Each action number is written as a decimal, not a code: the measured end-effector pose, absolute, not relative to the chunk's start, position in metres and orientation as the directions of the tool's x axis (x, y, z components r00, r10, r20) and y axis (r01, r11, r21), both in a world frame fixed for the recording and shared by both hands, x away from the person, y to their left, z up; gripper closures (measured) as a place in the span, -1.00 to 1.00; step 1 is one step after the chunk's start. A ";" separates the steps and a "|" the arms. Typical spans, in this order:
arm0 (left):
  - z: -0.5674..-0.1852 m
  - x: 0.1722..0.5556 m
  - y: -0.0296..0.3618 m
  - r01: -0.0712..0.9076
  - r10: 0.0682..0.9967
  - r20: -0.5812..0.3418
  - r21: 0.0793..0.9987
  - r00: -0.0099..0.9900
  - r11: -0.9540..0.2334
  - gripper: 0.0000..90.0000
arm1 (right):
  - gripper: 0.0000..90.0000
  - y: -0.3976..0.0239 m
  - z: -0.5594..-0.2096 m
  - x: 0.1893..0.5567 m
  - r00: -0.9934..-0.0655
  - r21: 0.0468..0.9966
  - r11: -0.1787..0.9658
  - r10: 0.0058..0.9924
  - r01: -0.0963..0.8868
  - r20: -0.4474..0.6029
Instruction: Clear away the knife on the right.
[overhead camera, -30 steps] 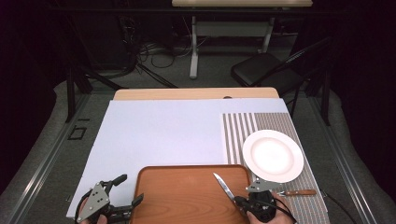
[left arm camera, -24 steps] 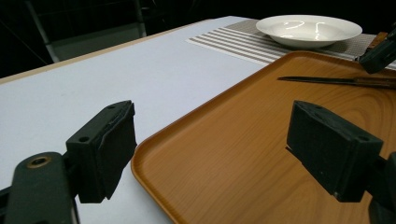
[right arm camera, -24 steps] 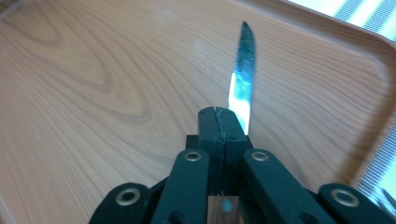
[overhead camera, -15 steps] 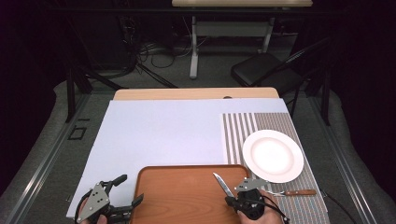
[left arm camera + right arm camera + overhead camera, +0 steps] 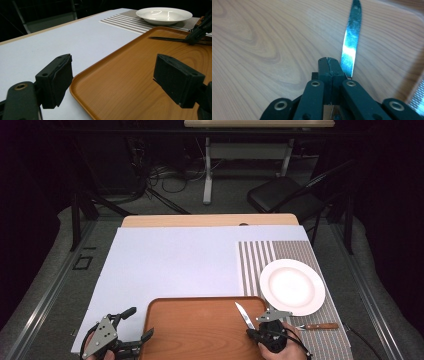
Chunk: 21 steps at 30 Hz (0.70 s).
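A knife (image 5: pixel 243 316) lies flat on the brown wooden tray (image 5: pixel 200 330), its blade (image 5: pixel 350 37) pointing away. My right gripper (image 5: pixel 251 334) sits over the knife's near end. Its pads (image 5: pixel 329 65) are pressed together with nothing seen between them, and the blade runs out from under the right jaw. The knife's handle is hidden. My left gripper (image 5: pixel 141 322) is open at the tray's left edge (image 5: pixel 82 77), with one jaw over the white table cover and the other over the tray.
A white plate (image 5: pixel 292 286) rests on a striped placemat (image 5: pixel 255 260) right of the tray. A second utensil with a wooden handle (image 5: pixel 320 326) lies on the mat beside my right hand. The white cover (image 5: pixel 170 265) stretches behind the tray. A chair (image 5: pixel 280 195) stands beyond the table.
My right gripper has shifted slightly left and a little away from me over the tray's right part. The knife blade stays about where it was. The left gripper has not moved.
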<state>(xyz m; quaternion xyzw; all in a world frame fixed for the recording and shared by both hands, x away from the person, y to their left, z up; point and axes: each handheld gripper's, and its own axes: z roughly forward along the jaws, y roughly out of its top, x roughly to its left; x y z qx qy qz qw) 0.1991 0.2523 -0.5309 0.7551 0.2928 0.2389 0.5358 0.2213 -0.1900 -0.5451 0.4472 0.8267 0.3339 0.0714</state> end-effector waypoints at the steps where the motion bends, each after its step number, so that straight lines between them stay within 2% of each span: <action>1: -0.531 0.199 0.252 0.187 0.698 0.047 0.949 0.714 -0.255 -0.65 | 1.00 -0.190 -0.546 0.221 -0.585 0.625 0.364 0.789 0.691 0.187; 21: -0.531 0.198 0.253 0.185 0.697 0.051 0.948 0.715 -0.259 -0.65 | 1.00 -0.210 -0.544 0.217 -0.540 0.586 0.350 0.822 0.730 0.182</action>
